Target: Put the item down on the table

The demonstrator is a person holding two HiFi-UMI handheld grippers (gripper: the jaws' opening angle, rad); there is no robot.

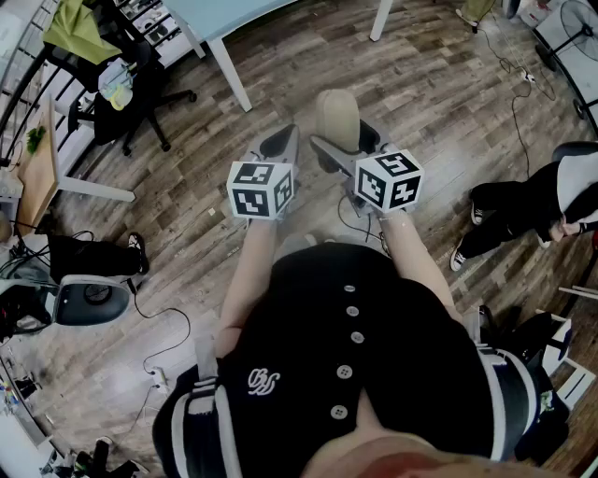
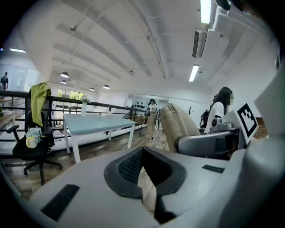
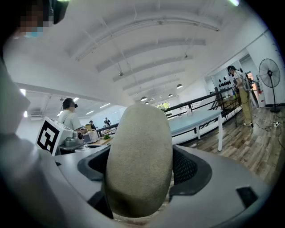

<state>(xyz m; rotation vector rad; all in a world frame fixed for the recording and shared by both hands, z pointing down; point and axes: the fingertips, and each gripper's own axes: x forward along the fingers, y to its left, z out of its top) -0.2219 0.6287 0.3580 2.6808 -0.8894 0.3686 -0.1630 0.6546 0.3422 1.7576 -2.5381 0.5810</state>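
Note:
The item is a beige, oval, rough-surfaced lump (image 3: 139, 160). It stands upright between the jaws of my right gripper (image 3: 142, 167), which press on its two sides. In the head view the beige item (image 1: 336, 117) sticks out ahead of the right gripper (image 1: 342, 142), above the wooden floor. My left gripper (image 1: 280, 146) is close beside it on the left, shut with nothing in it. In the left gripper view its tips (image 2: 141, 151) meet, and the beige item (image 2: 174, 124) shows to the right. A light blue table (image 1: 224, 17) stands farther ahead.
A black office chair (image 1: 131, 103) with a green cloth stands at the left, beside the light blue table (image 2: 95, 124). A person in black (image 1: 523, 210) sits at the right. Cables lie on the wooden floor (image 1: 439, 84). A fan (image 3: 270, 73) stands at the far right.

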